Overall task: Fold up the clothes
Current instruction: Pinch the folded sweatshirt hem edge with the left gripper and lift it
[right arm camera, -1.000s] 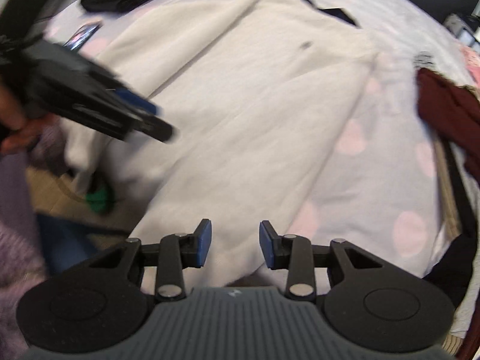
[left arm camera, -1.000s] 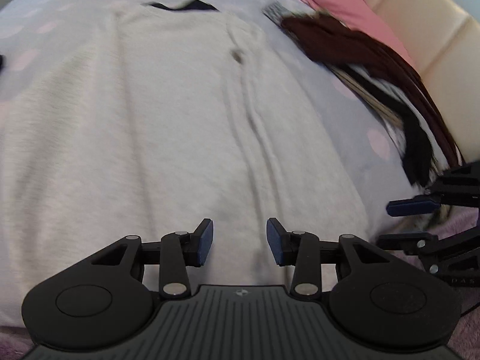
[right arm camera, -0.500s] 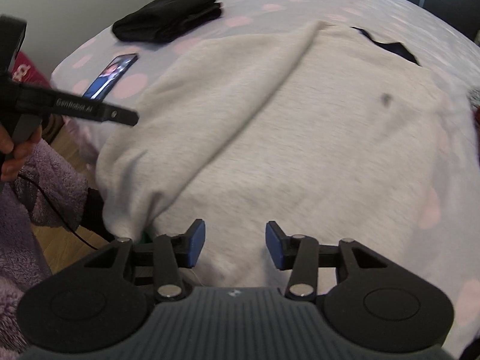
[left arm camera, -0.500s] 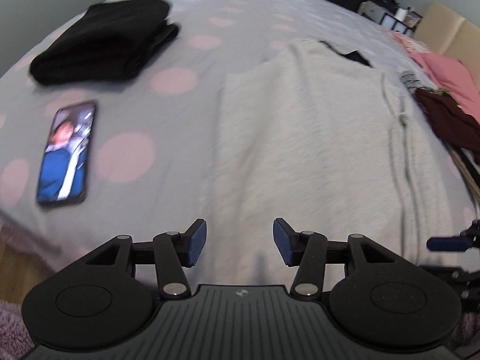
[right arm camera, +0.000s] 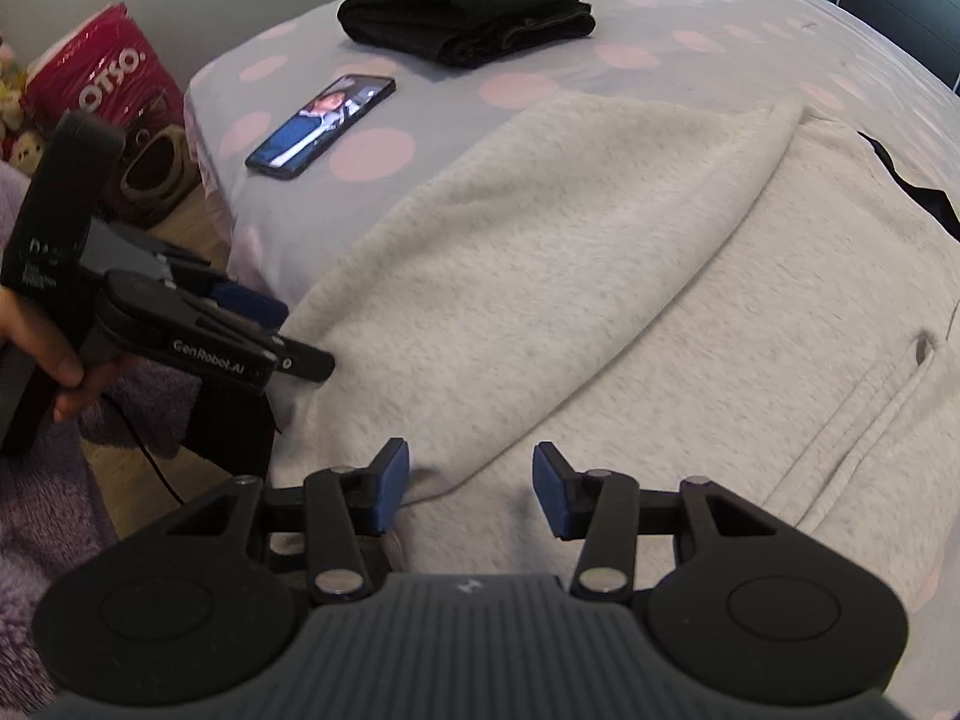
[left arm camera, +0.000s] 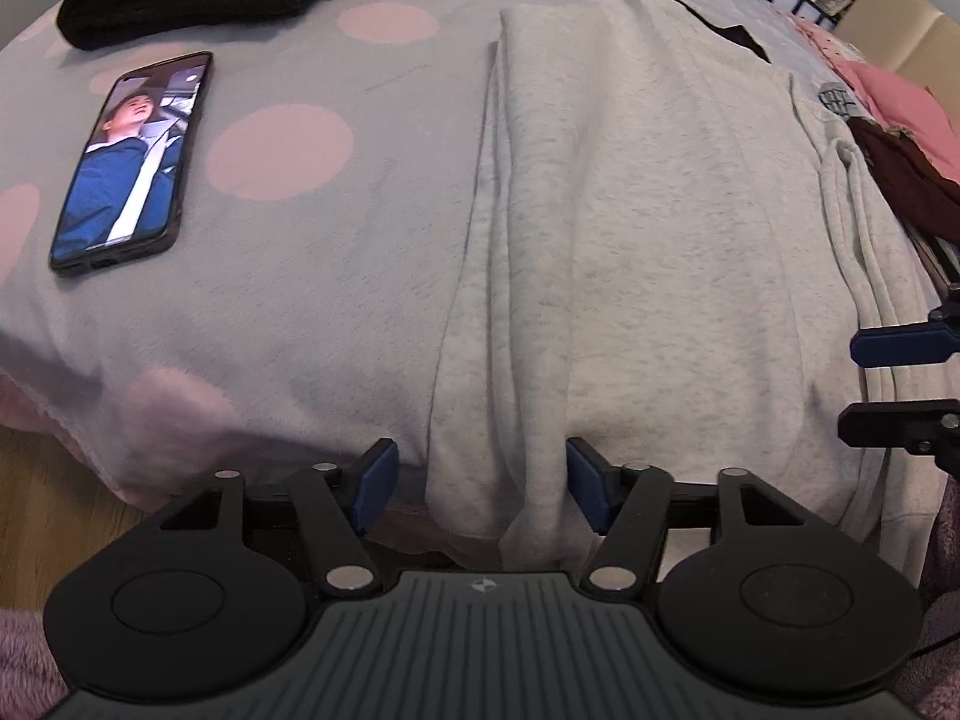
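A light grey sweatshirt [left arm camera: 660, 228] lies spread on the dotted bed cover, its near edge draped over the bed's side. My left gripper [left arm camera: 480, 492] stands open around a hanging fold of that edge; the right pad is next to the cloth, the left pad apart from it. In the right wrist view the same sweatshirt [right arm camera: 600, 300] fills the middle, and my right gripper [right arm camera: 471, 495] hangs open just above its near hem, with nothing pinched. The left gripper [right arm camera: 288, 336] shows there at the left in a hand, at the garment's corner. The right gripper [left arm camera: 882, 381] pokes in at the left wrist view's right edge.
A phone [left arm camera: 129, 162] with a lit screen lies on the bed cover [left arm camera: 300, 276] left of the sweatshirt. A folded black garment [right arm camera: 468, 0] sits behind it. Pink clothes [left arm camera: 900, 102] and dark red clothes [left arm camera: 900, 180] are piled at the right. A red bag [right arm camera: 102, 78] stands on the floor.
Both grippers have swung left to the sweatshirt's near edge at the bed's side. Their jaws stand wider than a second ago. The hanging fold now sits between the left gripper's fingers.
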The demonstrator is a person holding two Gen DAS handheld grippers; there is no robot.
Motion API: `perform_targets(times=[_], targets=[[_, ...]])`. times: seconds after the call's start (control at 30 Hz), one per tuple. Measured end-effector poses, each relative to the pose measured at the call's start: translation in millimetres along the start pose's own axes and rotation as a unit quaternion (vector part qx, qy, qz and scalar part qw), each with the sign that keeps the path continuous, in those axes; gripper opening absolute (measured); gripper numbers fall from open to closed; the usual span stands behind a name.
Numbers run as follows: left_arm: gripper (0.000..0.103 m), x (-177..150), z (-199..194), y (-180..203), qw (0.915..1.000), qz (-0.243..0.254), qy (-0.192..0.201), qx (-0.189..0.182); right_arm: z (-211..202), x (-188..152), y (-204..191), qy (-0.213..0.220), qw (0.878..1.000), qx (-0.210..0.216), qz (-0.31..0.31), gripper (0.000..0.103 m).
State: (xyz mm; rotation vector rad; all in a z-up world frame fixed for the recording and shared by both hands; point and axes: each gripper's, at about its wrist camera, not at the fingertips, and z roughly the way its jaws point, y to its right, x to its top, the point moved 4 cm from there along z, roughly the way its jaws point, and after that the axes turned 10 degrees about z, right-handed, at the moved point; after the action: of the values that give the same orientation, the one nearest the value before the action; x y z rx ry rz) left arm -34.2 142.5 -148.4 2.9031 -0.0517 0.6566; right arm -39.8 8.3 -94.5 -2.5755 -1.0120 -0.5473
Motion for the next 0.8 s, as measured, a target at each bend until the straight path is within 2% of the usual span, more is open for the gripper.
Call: perform_targets(times=[0.07, 0.17, 0.27, 0.43, 0.53, 0.6, 0.67, 0.8], targets=[[0.032, 1.3, -0.5, 0.0, 0.9999, 0.002, 0.001, -0.012, 3.0, 0.1, 1.8, -0.004, 1.000, -0.004, 0.003, 0.050], [0.017, 0.6, -2.9, -3.7, 0.9996, -0.008, 0.000, -0.025, 6.4, -0.3, 5.3, -0.009, 1.000, -0.010, 0.011, 0.050], [0.007, -3.7, -11.7, -5.4, 0.9996, -0.011, 0.006, -0.027, 8.1, -1.0, 7.0, -0.013, 1.000, -0.012, 0.014, 0.050], [0.006, 2.8, -31.1, 2.2, 0.9987, 0.004, 0.032, -0.039, 6.8, -1.2, 8.7, -0.013, 1.000, -0.014, 0.020, 0.050], [0.006, 14.2, -42.6, 15.7, 0.9977, 0.035, 0.044, -0.038, 0.8, -1.9, 7.8, 0.002, 1.000, 0.000, 0.030, 0.049], [0.006, 20.7, -49.4, 24.4, 0.9967, 0.053, 0.049, -0.038, -2.0, -2.5, 7.8, 0.015, 0.999, 0.017, 0.047, 0.044], [0.006, 25.1, -56.3, 31.9, 0.9956, 0.070, 0.051, -0.035, 4.7, -4.4, 7.2, 0.011, 0.997, 0.037, 0.066, 0.017], [0.004, 32.9, -66.7, 50.2, 0.9924, 0.094, 0.056, -0.054, 42.0, -17.7, 1.1, -0.040, 0.996, 0.029, 0.073, 0.015]])
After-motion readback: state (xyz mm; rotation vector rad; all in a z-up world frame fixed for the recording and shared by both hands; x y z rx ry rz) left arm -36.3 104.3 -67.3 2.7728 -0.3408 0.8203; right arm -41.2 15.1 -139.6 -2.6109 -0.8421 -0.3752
